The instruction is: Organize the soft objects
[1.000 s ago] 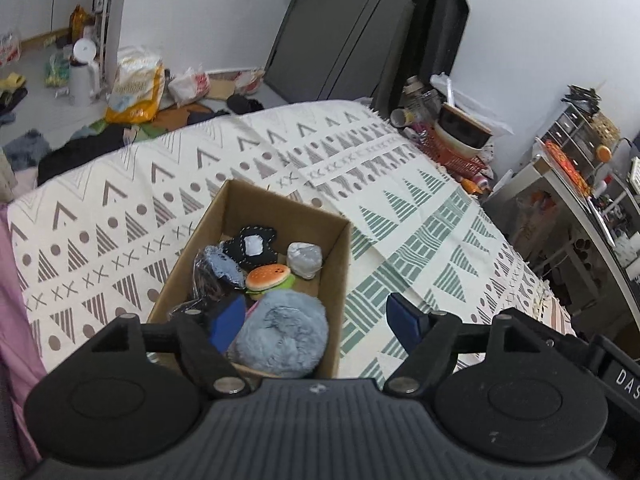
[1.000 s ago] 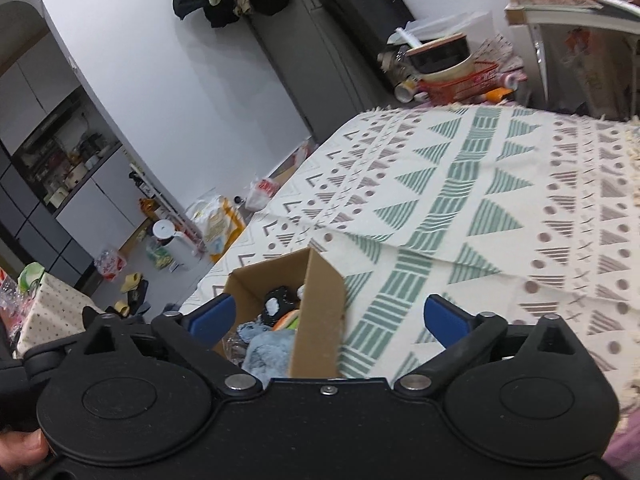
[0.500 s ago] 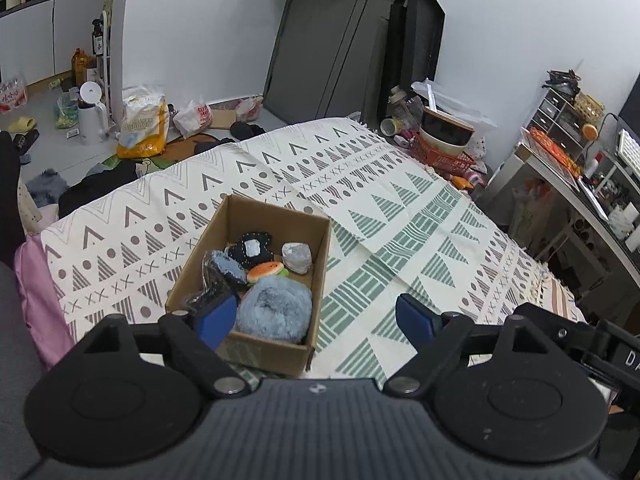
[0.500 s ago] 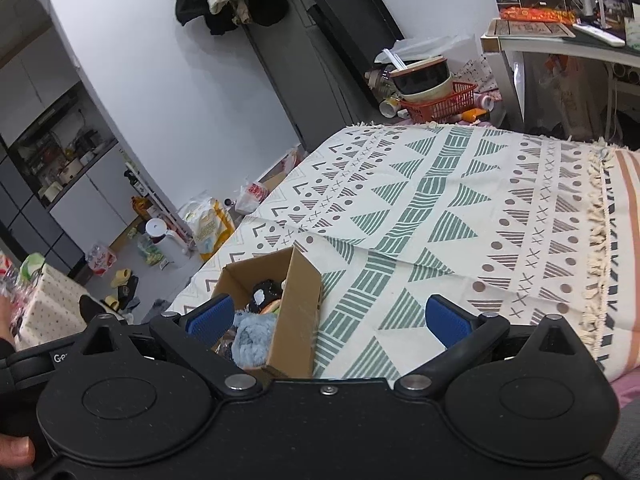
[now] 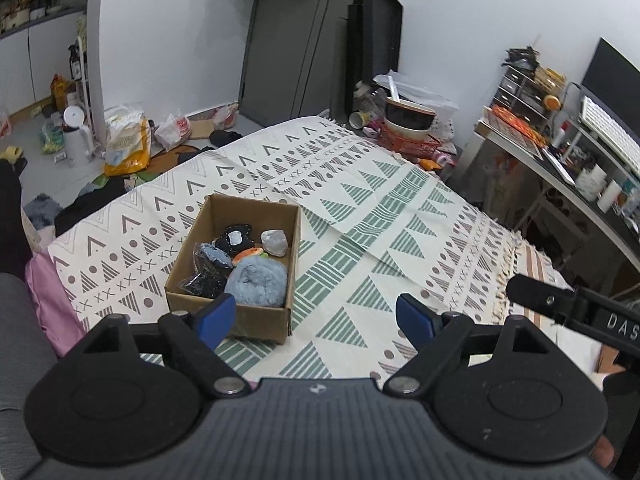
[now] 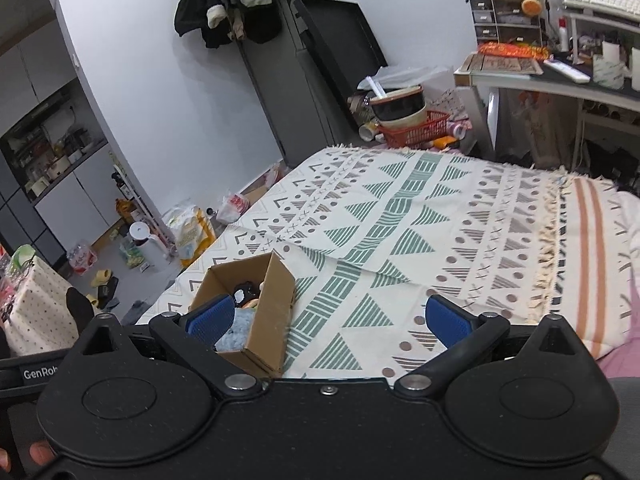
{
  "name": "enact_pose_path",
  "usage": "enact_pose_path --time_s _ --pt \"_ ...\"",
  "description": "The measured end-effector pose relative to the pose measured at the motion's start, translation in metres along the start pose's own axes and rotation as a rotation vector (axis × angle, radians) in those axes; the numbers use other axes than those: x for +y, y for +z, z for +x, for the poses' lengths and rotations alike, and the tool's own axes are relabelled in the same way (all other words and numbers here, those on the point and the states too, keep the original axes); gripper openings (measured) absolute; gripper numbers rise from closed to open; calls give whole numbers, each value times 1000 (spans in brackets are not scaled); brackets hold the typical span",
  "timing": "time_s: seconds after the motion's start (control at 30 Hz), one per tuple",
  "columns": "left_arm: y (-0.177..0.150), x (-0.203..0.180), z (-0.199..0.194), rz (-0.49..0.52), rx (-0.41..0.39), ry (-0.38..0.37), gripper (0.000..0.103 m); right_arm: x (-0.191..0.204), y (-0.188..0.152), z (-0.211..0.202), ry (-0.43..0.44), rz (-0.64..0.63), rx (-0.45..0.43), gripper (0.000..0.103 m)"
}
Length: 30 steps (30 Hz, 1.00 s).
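Both claws spread wide and empty, left gripper (image 5: 316,316) and right gripper (image 6: 329,317) above the blanket (image 5: 360,216); risk: brushing the light cardboard box (image 5: 256,322) tips out the blue fuzzy plush (image 5: 258,284)

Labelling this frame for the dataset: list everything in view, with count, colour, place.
cardboard box: 1, brown, on the blanket, left of centre
fluffy bundle: 1, grey-blue, near end of the box
orange soft toy: 1, middle of the box
black pouch: 1, far end of the box
patterned blanket: 1, cream with green and grey, over the bed
red basket: 1, on the floor past the bed
left gripper: 1, black with blue pads, open
right gripper: 1, black with blue pads, open
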<state>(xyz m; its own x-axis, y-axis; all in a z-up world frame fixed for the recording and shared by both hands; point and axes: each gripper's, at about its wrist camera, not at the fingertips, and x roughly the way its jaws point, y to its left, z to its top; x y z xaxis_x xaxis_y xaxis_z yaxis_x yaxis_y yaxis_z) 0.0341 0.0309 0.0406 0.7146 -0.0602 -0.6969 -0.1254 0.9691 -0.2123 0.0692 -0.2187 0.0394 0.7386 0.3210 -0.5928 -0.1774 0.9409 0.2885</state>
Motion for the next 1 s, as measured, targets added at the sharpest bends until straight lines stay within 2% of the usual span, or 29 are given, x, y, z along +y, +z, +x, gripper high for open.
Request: enact_pose_path --time_s 0.17,0.27,0.83,1.0 --pt "-8 -11 -18 47 -2 8 87 -3 -3 -23 -14 -27 -32 103" --pt "-13 -13 -29 50 -17 11 93 -3 -4 -32 -16 -43 -33 103" --pt "-60 -19 -54 116 -26 61 95 4 -30 -68 -41 -150 -46 103" --pt "-68 -21 -60 138 -38 76 95 2 -37 -75 -35 -136 -49 103"
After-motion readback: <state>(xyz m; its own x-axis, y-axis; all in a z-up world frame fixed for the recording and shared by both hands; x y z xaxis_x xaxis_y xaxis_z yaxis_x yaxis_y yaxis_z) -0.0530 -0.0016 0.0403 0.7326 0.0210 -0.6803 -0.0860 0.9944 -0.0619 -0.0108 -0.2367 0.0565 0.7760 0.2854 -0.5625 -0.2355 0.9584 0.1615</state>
